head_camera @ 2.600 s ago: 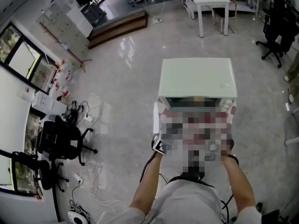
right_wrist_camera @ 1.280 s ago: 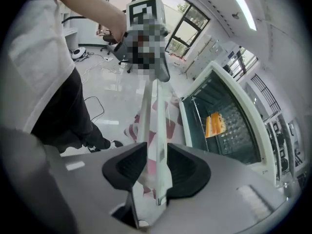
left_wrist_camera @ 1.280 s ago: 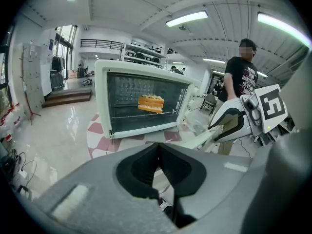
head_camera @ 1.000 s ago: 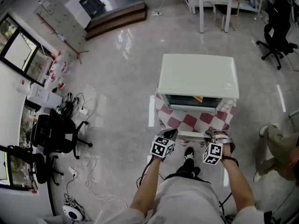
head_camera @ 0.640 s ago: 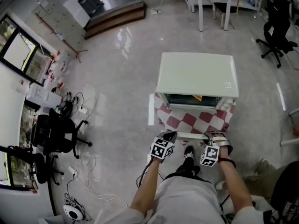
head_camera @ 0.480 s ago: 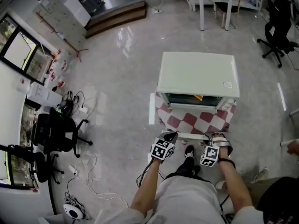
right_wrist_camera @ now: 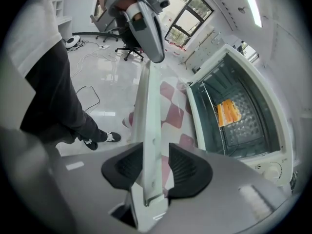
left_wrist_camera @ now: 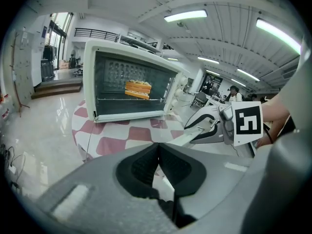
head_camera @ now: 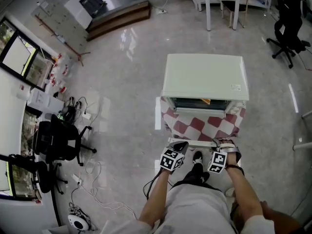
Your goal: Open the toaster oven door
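At the table's [head_camera: 170, 122] near edge, in the head view, the left gripper [head_camera: 181, 146] and right gripper [head_camera: 226, 143] sit at the two ends of the handle [head_camera: 199, 142]. The oven [head_camera: 204, 77] stands farther back, its door [head_camera: 202, 130] lying wide open toward the person.

Left gripper view: the jaws meet at their tips, with the handle [left_wrist_camera: 187, 138] just beyond them. Toast [left_wrist_camera: 137, 89] lies on the rack [left_wrist_camera: 129, 100] inside the oven.

Right gripper view: both pads [right_wrist_camera: 187, 172] clamp the handle [right_wrist_camera: 148, 126], and the oven's open mouth is to the right.
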Motion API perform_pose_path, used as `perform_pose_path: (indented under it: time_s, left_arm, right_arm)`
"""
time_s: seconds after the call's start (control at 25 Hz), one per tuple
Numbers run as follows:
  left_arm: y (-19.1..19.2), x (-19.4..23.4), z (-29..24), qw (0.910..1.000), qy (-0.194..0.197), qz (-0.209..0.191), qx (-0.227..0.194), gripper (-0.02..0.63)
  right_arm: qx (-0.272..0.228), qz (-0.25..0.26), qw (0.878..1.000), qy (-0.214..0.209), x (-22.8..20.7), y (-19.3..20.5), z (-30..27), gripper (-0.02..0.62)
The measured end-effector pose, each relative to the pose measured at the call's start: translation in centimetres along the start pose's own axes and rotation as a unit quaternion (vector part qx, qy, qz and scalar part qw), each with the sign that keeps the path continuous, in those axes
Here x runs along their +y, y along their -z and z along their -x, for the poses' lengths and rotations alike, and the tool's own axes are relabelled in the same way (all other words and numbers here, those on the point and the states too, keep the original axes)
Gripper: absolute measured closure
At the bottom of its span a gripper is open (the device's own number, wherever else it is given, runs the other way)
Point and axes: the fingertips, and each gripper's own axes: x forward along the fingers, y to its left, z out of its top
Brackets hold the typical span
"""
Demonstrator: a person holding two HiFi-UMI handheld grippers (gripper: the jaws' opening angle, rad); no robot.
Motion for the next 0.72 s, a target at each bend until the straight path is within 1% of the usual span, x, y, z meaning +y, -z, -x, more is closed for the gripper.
perform_pose_path:
  time_s: [0.08,0.24,0.36,0.6,0.72]
  left_arm:
    - [0.5,-0.3,-0.4,1.0,0.003,-0.002,0.006,0.604]
    - [1.2,-0.7,-0.9,0.9998,0.008,0.001,0.015,0.604]
    - [1.6,-0.9,-1.4,0.9996,0.013,0.003,0.024,0.604]
    - [0.8,-0.6,-2.1,0.9994,0.017,-0.006,0.029,0.604]
    - [0.8,-0.3,-1.9,0.9994,0.016,-0.007,0.031,0.604]
  right_arm:
    - [0.002,0.001,1.0,0.003,0.0,0.1,-0.3,0.448]
    - [0.003,-0.01,1.0,-0.008,0.6,0.2,-0.9,0.436]
    - [0.017,-0.003,1.0,-0.014,1.1,0.7,-1.4,0.426]
    - [0.024,0.001,1.0,-0.017,1.4,0.9,-2.0,0.411]
    - [0.028,0.007,0.999,-0.026,2.0,1.2,-2.5,0.398]
